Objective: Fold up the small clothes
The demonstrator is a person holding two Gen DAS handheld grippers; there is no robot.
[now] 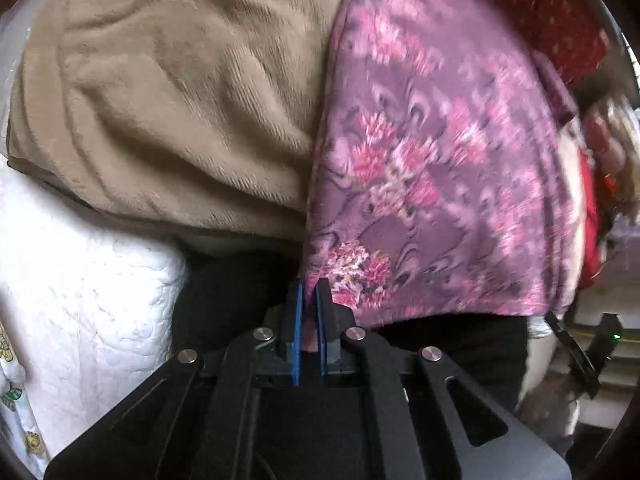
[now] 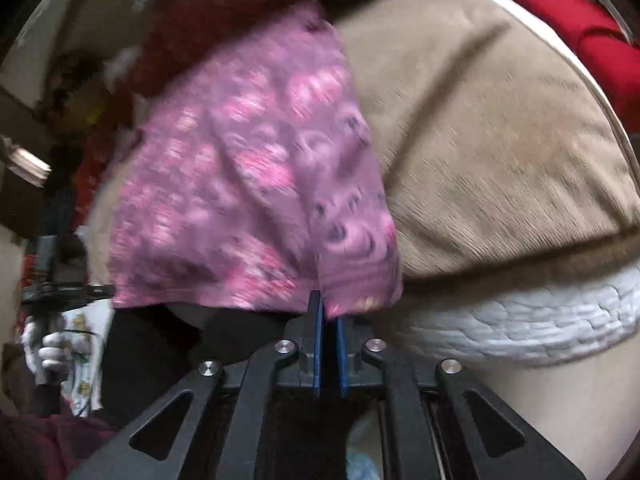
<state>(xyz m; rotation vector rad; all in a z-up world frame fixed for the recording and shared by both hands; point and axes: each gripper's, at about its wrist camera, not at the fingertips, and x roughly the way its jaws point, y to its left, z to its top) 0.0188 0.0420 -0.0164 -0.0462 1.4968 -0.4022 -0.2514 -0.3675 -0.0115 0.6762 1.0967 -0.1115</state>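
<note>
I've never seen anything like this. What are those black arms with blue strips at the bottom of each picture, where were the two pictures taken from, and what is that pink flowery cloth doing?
There is no robot here: a person holds a hand-operated two-finger clamp in each hand. Each clamp carries a wide-angle camera looking along its fingers, so one picture comes from the left clamp and one from the right.

The blue strips are the finger pads. The left gripper and the right gripper are each shut on the near edge of the pink floral garment, one at each end. It lies over a tan fleece blanket, which covers a white quilted mattress.

In the right clamp's picture, the gloved hand at the left holds the other clamp. Both pictures are blurred.
</note>
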